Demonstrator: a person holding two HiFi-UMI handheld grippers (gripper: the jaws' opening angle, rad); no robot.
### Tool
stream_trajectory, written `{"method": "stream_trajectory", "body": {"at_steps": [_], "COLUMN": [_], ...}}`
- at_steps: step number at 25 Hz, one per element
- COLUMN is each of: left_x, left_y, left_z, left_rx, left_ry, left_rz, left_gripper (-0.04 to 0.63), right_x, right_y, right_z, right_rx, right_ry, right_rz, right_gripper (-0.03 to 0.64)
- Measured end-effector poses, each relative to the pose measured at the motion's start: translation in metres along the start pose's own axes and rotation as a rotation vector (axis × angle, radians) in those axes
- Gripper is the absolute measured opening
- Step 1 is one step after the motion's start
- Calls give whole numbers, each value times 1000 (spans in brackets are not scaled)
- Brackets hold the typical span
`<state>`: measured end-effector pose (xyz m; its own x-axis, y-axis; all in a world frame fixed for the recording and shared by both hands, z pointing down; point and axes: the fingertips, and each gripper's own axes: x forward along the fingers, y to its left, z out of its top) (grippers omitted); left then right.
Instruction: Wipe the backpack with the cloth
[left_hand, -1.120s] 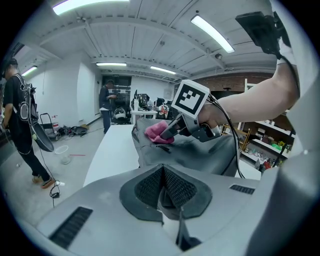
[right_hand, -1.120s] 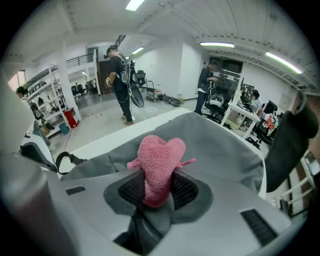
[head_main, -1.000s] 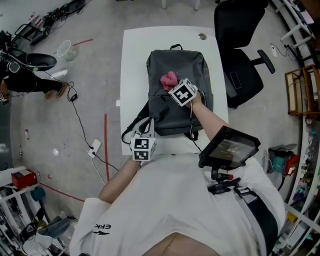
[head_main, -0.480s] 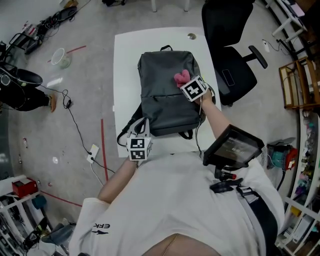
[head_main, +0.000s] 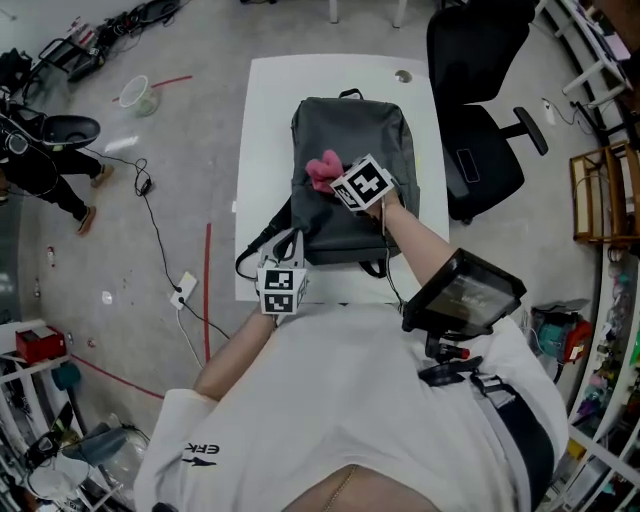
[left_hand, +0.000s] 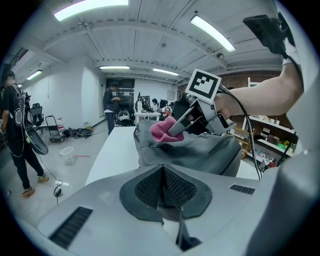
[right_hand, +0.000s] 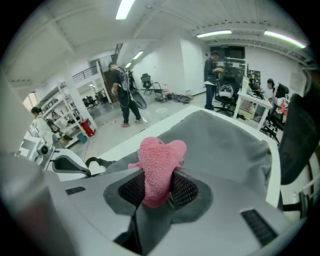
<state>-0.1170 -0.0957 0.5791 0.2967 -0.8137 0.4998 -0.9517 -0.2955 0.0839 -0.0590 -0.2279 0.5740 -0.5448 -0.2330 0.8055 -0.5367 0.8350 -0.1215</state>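
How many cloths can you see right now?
1: the pink cloth, pinched in the right claw, pressed on the backpack's left half. Another could be hidden under it.

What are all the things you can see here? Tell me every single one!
backpack: one, dark grey, lying on the table
cloth: one, pink, on the backpack
table: one, white, middle of the floor
office chair: one, black, right of the table
bucket: one, pale, on the floor far left
screen: one, black, at the person's chest
left gripper: one, grey, fingers together, near the backpack's near edge
right gripper: one, grey, fingers shut on the cloth
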Motion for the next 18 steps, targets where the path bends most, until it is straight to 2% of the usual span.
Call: {"method": "stream_trajectory", "body": {"at_steps": [4, 10, 14, 18], "left_x": [1, -2, -5, -1], "left_y": [-6, -5, 1, 12], "left_z": [1, -4, -4, -8], "left_rx": [7, 10, 8, 4], "left_ry": [0, 13, 10, 13], "left_rz": [19, 31, 34, 33], "left_gripper": [3, 3, 3, 3], "right_x": [20, 39, 33, 20], "right_y": [38, 49, 29, -2], "right_z": [5, -12, -24, -53], "right_rx": [-94, -231, -285, -241], "right_ry": [20, 101, 158, 282], "right_rz": [94, 84, 10, -53], "right_gripper": [118, 117, 118, 118]}}
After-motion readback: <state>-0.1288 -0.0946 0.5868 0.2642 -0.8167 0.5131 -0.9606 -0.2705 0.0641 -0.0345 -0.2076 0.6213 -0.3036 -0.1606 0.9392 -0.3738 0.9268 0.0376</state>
